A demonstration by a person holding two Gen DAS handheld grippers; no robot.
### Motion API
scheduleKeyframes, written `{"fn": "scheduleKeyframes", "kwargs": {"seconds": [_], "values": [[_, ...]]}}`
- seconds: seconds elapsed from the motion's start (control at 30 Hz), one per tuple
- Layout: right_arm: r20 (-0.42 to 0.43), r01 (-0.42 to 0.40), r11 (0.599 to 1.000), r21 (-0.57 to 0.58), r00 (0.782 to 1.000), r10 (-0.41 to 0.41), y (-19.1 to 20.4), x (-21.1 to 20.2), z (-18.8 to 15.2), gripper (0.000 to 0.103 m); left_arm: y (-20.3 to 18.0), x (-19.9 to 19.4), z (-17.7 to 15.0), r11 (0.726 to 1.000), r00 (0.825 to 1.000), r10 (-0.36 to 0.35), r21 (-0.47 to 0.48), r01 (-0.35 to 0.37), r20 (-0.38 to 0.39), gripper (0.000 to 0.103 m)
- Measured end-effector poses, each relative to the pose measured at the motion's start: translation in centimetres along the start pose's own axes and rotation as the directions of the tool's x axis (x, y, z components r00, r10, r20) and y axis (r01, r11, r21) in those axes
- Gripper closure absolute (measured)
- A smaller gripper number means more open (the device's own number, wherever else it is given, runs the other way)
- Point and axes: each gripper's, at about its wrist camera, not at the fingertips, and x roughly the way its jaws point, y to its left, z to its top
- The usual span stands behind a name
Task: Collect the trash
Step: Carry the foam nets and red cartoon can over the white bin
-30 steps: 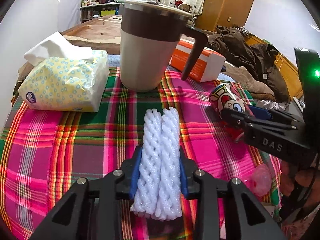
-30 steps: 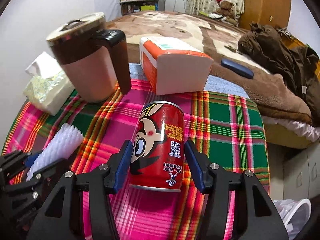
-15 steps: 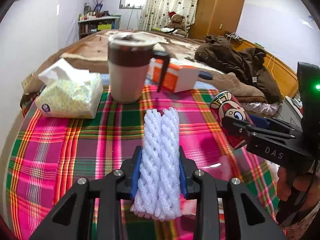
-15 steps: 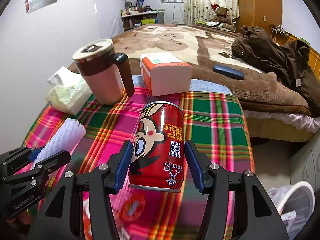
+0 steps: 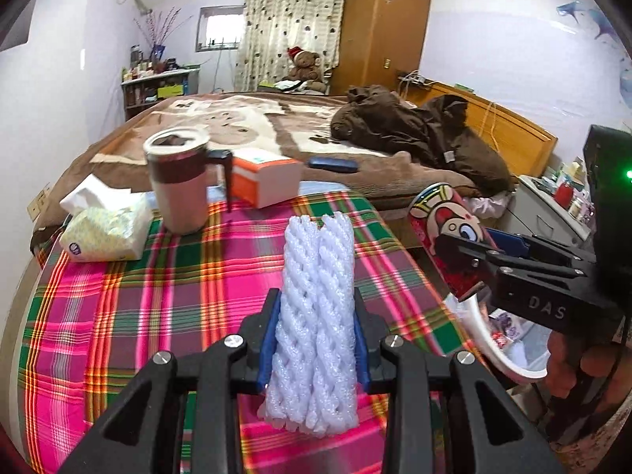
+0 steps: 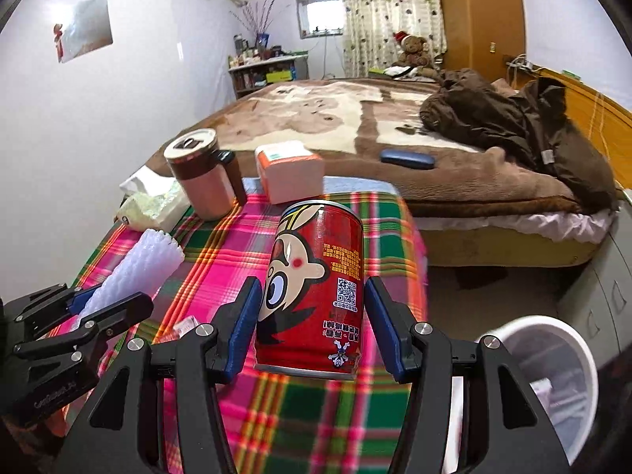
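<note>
1. Two hand-held grippers hang over a table [image 5: 118, 316] draped in pink, green and orange plaid, each with trash in its jaws.
2. At lower centre of the left wrist view, the left gripper [image 5: 316, 339] has its blue-padded jaws squeezed tight on a white foam net sleeve [image 5: 316, 316], which stands upright between them, clear of the cloth.
3. At lower centre of the right wrist view, the right gripper [image 6: 316, 328] has its jaws set wide and clamped on the sides of a red cartoon drink can [image 6: 316, 288], lifted off the cloth.
4. At the table's far edge stand a brown-banded mug [image 5: 179, 181] with a lid, an orange-and-white box [image 5: 264, 177] just right of it, and a tissue pack [image 5: 106, 229] to its left.
5. Behind them lies a bed [image 5: 237, 118] with a brown blanket, a heap of dark clothing [image 5: 418, 130], a teddy bear [image 5: 302, 63] and a wooden wardrobe [image 5: 379, 27].
6. Only the right wrist view shows the white bin [image 6: 553, 375] nearly whole, at lower right beyond the table's edge; the left wrist view catches just its rim under the can.
7. Only the left wrist view shows the hand [image 5: 576, 371] gripping the right gripper's handle.
</note>
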Motion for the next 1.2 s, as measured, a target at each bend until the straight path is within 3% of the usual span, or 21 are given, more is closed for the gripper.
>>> {"fn": "scheduleKeyframes", "kwargs": {"seconds": [0.27,0.7,1.03,1.1,1.2], "values": [[0.043,0.039,0.998,0.053,0.998,-0.041,-3.2,-3.5,-1.6,0.048,-4.9,-0.6,-0.2,0.997,0.998,-0.055,0.051,0.054,0.004,0.070],[0.041,0.127,0.981,0.149,0.990,-0.134,-9.7,-7.1,-5.1,0.048,-14.1,0.7,-1.1,0.976,0.985,-0.169,0.133,0.173,-0.039,0.070],[0.033,0.198,0.958,0.208,0.977,-0.209,-13.8,-8.8,-7.1,0.049,-20.1,3.5,-2.0,0.950,0.963,-0.243,0.172,0.260,-0.113,0.070],[0.017,0.217,0.953,0.212,0.974,-0.226,-14.4,-8.4,-7.7,0.055,-20.6,4.4,-2.2,0.950,0.959,-0.254,0.151,0.272,-0.128,0.070],[-0.004,0.236,0.946,0.220,0.970,-0.241,-15.2,-8.3,-8.6,0.055,-21.5,5.2,-2.8,0.941,0.948,-0.279,0.151,0.302,-0.153,0.069]]}}
